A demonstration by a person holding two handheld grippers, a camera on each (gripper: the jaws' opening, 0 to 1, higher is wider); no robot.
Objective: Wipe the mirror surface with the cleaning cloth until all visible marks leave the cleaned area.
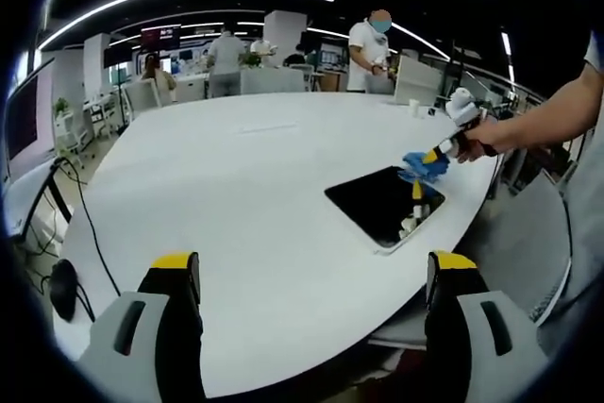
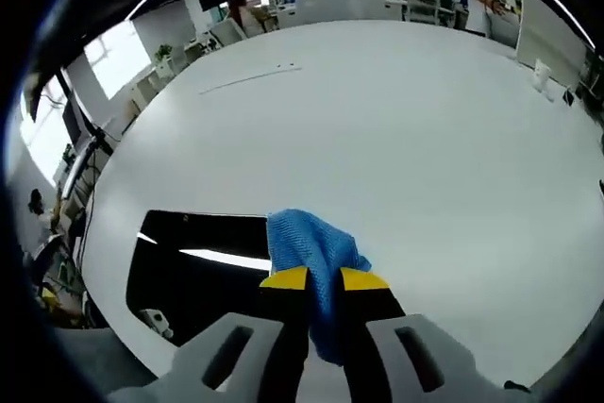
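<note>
Cloth point(image 2: 313, 250), blue, bunched between the right gripper's point(image 2: 324, 280) yellow-tipped jaws, which are clamped tight on it with only the fabric between them. It reads as soft, light and limp: it folds over the jaw tips and will drape rather than push, so a pinch through a thick bundle, as now, is the sensible hold; a loose corner would likely drag out under friction. Mirror point(image 2: 203, 266), a dark flat rectangular panel, lies on the white table point(image 2: 396, 120) near its edge; judged thin, rigid, slick and fragile, and free to slide if pressed sideways. In the right gripper view the cloth sits at the mirror's right edge, overlapping it; actual contact with the glass I cannot tell. Left gripper view shows the same cloth point(image 1: 424, 165) over the mirror's point(image 1: 382, 200) far corner, held by the person's hand point(image 1: 477, 145). Left gripper point(image 1: 314, 282) stands wide apart, holding nothing, over the near table, well away from the mirror. Marks on the glass too small to make out.
</note>
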